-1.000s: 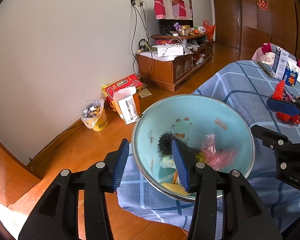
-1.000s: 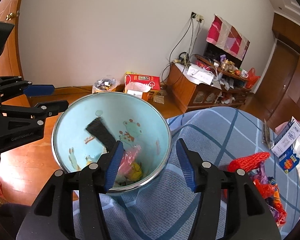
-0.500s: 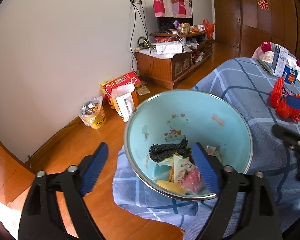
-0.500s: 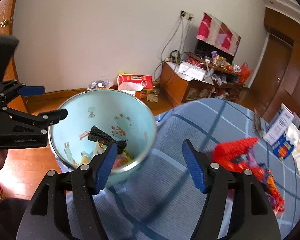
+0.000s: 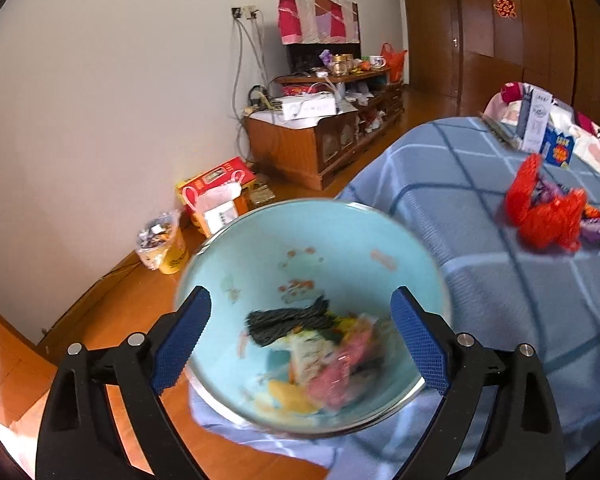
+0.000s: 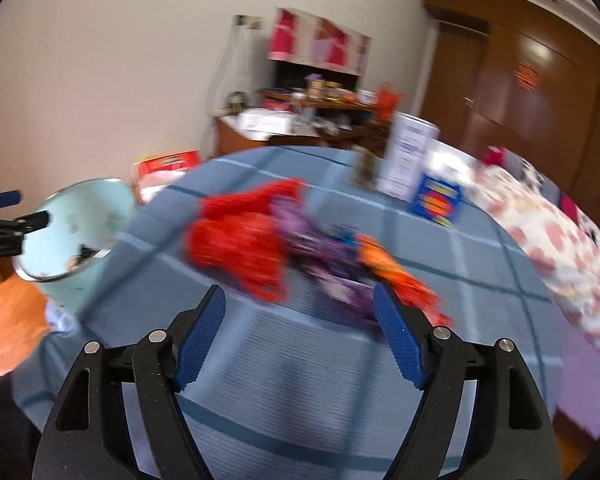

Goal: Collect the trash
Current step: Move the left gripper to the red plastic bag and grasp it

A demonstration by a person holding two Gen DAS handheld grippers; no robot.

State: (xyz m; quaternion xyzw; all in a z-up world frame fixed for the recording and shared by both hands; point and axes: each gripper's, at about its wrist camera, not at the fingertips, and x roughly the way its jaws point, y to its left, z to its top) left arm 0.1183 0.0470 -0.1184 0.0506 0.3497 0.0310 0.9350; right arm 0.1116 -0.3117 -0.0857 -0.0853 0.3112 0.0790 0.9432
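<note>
Blurred wrappers (image 6: 340, 264) (perhaps foil)

Round enamel basin (image 5: 260, 264): pale turquoise inside, small orange-red cartoon prints, bright metal rim.
Trash in basin: black fibrous tuft (image 5: 288, 320), pink wrapper (image 5: 340, 376), yellow scrap (image 5: 288, 394).
Checked bedspread (image 5: 480, 288): mid blue, dark-blue and pale-blue grid lines.
Mesh net bag (image 5: 544, 216): bright orange-red.
Crumpled wrapper (image 6: 332, 256) beside net bag: purple, blurred.
Gripper pads (image 5: 180, 344): blue, textured, on black arms.
Floor (image 5: 112, 300): orange-brown wood.
</note>
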